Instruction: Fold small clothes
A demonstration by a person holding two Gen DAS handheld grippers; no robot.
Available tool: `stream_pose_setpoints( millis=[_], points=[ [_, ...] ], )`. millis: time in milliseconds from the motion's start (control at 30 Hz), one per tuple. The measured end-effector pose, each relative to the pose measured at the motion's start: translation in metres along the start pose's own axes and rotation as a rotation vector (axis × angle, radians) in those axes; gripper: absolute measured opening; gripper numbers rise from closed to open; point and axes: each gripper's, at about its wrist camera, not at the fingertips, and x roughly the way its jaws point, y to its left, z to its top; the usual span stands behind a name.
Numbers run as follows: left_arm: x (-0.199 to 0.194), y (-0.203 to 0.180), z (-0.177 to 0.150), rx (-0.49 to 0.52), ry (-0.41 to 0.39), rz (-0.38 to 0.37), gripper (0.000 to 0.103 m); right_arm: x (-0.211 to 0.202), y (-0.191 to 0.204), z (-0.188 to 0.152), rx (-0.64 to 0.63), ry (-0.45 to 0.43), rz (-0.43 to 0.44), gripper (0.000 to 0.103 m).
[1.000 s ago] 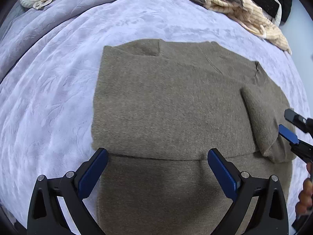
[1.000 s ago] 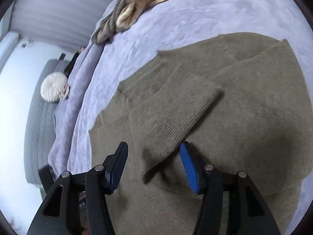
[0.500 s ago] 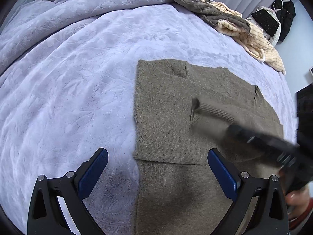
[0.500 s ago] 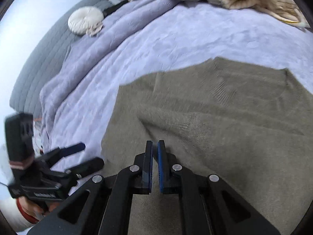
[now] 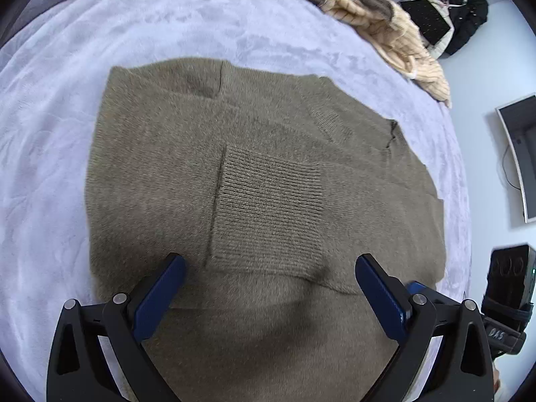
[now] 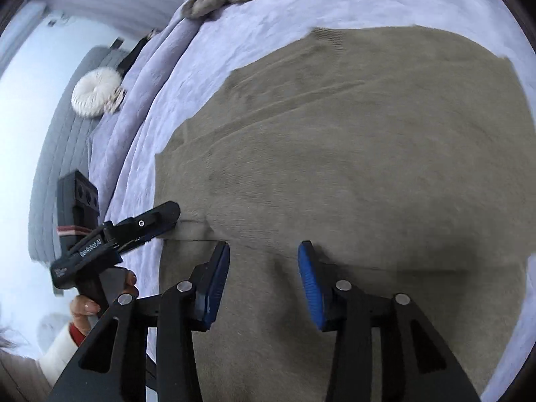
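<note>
Olive knit sweater (image 5: 261, 181) lies flat beneath both parted tools.

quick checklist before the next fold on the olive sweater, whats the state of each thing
1. Sleeve folded in: ok. The ribbed cuff lies across the middle of the olive sweater.
2. Left tongs free: ok. They stand wide open over the sweater, with nothing pinched.
3. Right tongs free: ok. They are opening, above the fabric, with no cloth between the pads.
4. Sweater flat on the lavender blanket: ok. Only a slight ridge near the lower fold.
5. Far edge clear of the pile of clothes: ok, bare blanket lies between.
6. Hem nearest the person: cannot tell, hidden below the tongs.
</note>
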Motion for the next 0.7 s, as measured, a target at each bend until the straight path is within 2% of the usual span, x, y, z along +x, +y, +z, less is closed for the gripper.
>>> stream_pose_setpoints(
  millis=[100,233,300,367,400,433,467,533,600,700],
  points=[
    [0.005,-0.006,0.004,-0.006,0.004,0.011,0.099,-0.035,-0.054,-0.012,0.203,-0.085,0.029,0.046],
    [0.008,-0.014,0.008,0.005,0.013,0.031,0.081,-0.055,-0.114,-0.030,0.466,-0.187,0.107,0.046],
    [0.010,-0.015,0.009,0.013,0.020,0.043,0.036,-0.055,-0.132,-0.034,0.548,-0.219,0.150,0.046],
    [0.009,-0.011,0.012,-0.004,0.024,0.012,0.009,-0.054,-0.145,-0.033,0.598,-0.251,0.172,0.046],
    [0.006,-0.009,0.013,-0.020,0.018,-0.006,0.009,-0.052,-0.150,-0.030,0.620,-0.268,0.191,0.046],
    [-0.001,-0.007,0.015,-0.029,-0.005,-0.026,0.009,-0.053,-0.154,-0.028,0.631,-0.279,0.205,0.035],
    [-0.008,-0.007,0.017,-0.029,-0.029,-0.038,0.009,-0.053,-0.155,-0.023,0.634,-0.286,0.208,0.011],
    [-0.026,-0.008,0.019,-0.020,-0.079,-0.061,0.009,-0.058,-0.148,-0.013,0.589,-0.293,0.232,0.009],
    [-0.037,-0.010,0.018,-0.002,-0.104,-0.052,0.009,-0.072,-0.138,-0.004,0.494,-0.300,0.229,0.009],
    [-0.029,-0.003,0.013,-0.005,-0.065,-0.011,0.009,-0.069,-0.129,0.001,0.428,-0.271,0.188,0.009]
  ],
)
